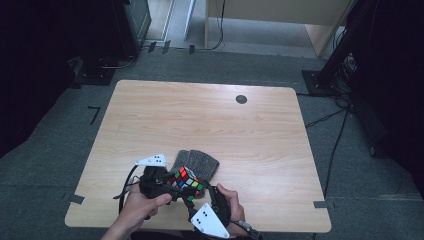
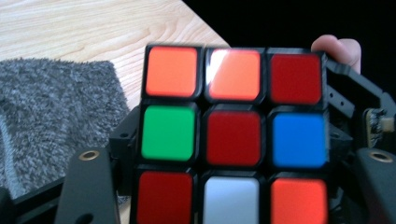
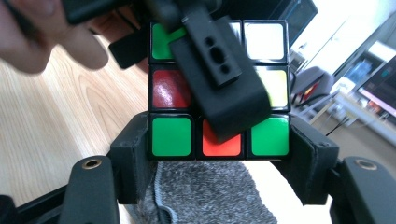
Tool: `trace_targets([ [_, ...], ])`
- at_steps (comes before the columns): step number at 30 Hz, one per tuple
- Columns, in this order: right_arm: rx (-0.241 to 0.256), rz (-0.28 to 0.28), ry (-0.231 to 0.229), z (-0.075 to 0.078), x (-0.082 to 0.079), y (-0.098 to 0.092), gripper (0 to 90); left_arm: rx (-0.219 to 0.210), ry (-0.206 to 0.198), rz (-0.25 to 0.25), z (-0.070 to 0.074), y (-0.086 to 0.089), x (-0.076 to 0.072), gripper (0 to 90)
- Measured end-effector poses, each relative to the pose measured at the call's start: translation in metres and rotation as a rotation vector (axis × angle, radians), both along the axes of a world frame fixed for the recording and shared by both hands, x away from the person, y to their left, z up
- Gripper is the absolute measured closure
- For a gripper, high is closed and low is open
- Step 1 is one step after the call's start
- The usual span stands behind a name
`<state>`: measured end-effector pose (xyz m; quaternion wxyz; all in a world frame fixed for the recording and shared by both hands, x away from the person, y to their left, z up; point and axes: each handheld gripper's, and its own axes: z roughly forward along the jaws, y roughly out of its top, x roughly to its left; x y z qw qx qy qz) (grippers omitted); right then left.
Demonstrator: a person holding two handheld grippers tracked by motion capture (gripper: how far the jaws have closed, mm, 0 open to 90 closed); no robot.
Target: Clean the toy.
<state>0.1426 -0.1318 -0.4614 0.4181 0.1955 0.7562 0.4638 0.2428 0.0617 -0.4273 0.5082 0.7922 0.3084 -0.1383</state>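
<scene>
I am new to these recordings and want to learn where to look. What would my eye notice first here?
First, the colourful puzzle cube, held above the near edge of the wooden table between the left gripper and the right gripper; both sets of jaws clamp its sides. Just behind it lies a grey fuzzy cloth. A small dark disc sits near the far edge.

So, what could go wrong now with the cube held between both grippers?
The cube is held in the air near the table's front edge, so if it slipped it might fall to the floor instead of onto the grey cloth. The left gripper and right gripper both clamp it; a twist out of line might jam the layers.
</scene>
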Motion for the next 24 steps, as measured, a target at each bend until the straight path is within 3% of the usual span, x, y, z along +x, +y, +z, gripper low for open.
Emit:
trace_targets([
  [3, -0.035, 0.006, -0.039, -0.002, -0.002, 0.001, 34.4, 0.010, -0.020, -0.010, 0.001, 0.001, -0.001, 32.4],
  [8, -0.029, 0.014, -0.024, -0.003, 0.001, 0.000, 33.6, 0.034, -0.072, 0.005, 0.002, 0.001, -0.004, 33.8],
  [11, -0.013, 0.033, 0.010, -0.001, 0.003, -0.003, 29.0, 0.050, -0.121, 0.044, 0.005, 0.006, -0.004, 33.8],
  [15, 0.015, 0.042, 0.067, -0.001, 0.009, -0.013, 27.4, 0.029, -0.172, 0.107, 0.008, 0.023, 0.001, 33.8],
  [17, 0.059, 0.037, 0.132, -0.003, 0.015, -0.019, 29.2, 0.026, -0.206, 0.140, 0.008, 0.033, 0.003, 33.7],
  [20, 0.143, 0.035, 0.295, -0.015, 0.028, -0.021, 32.8, 0.014, -0.249, 0.158, 0.007, 0.044, 0.006, 33.7],
  [22, 0.145, -0.017, 0.387, -0.024, 0.036, -0.019, 37.2, 0.016, -0.278, 0.161, 0.006, 0.047, 0.006, 33.7],
  [24, 0.181, -0.070, 0.524, -0.031, 0.048, -0.018, 47.5, 0.042, -0.316, 0.159, 0.004, 0.048, 0.004, 33.7],
])
